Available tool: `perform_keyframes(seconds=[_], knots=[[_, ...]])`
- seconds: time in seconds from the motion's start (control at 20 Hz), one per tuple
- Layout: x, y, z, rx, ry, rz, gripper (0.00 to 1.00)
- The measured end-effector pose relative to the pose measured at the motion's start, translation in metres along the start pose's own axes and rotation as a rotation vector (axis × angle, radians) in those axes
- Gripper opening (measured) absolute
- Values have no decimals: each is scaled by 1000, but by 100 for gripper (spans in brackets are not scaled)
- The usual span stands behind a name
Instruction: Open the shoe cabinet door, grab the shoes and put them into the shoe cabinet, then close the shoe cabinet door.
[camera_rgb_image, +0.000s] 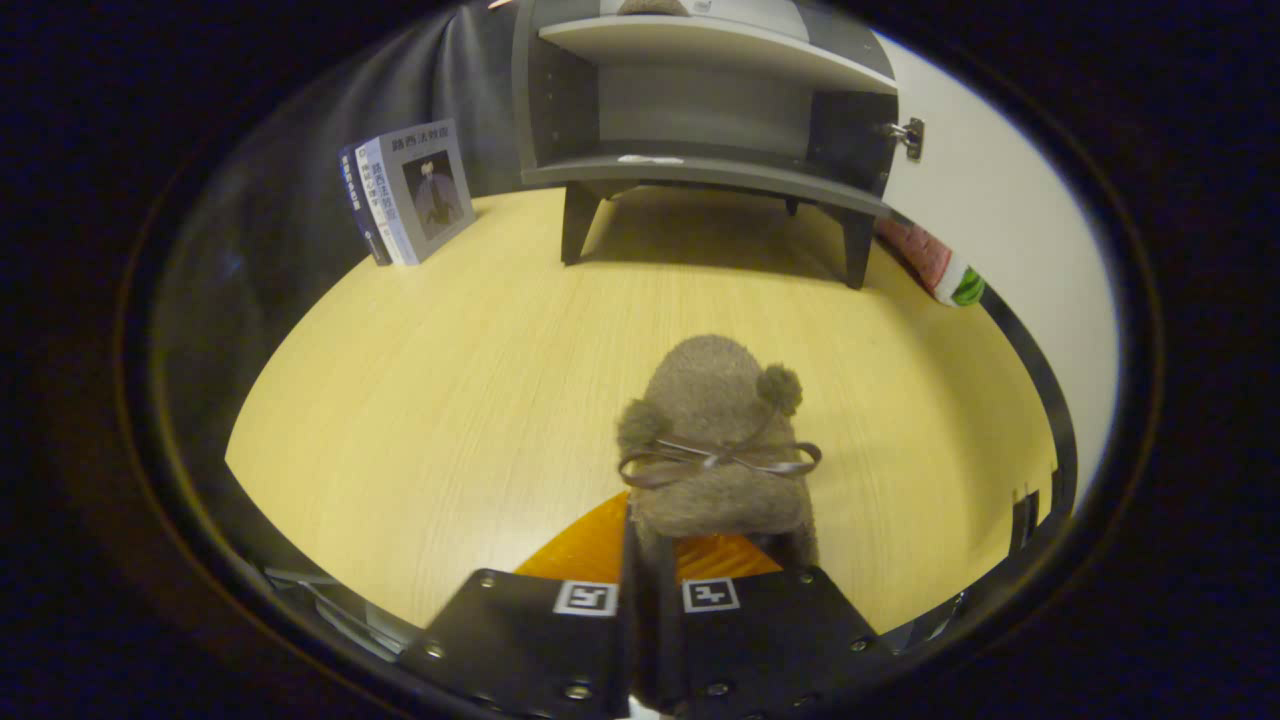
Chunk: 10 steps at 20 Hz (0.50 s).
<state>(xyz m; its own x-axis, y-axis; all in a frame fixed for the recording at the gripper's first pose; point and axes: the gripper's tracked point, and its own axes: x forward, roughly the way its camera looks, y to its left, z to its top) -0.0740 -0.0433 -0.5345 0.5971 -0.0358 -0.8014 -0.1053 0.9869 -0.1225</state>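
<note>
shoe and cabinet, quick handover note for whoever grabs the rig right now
Gripper: shut on the fuzzy brown shoe, held by its heel edge, toe pointing at the cabinet.
Shoe cabinet: across the wooden table, door already swung open; lower shelf looks free.
Done: door open, shoe grabbed.
Left: carry the shoe onto a shelf, release, close the door.

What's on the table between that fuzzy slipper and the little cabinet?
Nothing: in the gripper view, bare wooden table stretches from the slipper, held at its heel by the gripper, to the open cabinet. The books stand off beside it.
</note>
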Motion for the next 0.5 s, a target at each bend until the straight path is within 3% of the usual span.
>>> perform_keyframes(seconds=[0.1, 0.2, 0.5], knots=[[6, -1, -1, -17, -20, -19, 11], [6, 0, 1, -47, -13, -44, 1], [-11, -19, 54, 16, -74, -113, 0]])
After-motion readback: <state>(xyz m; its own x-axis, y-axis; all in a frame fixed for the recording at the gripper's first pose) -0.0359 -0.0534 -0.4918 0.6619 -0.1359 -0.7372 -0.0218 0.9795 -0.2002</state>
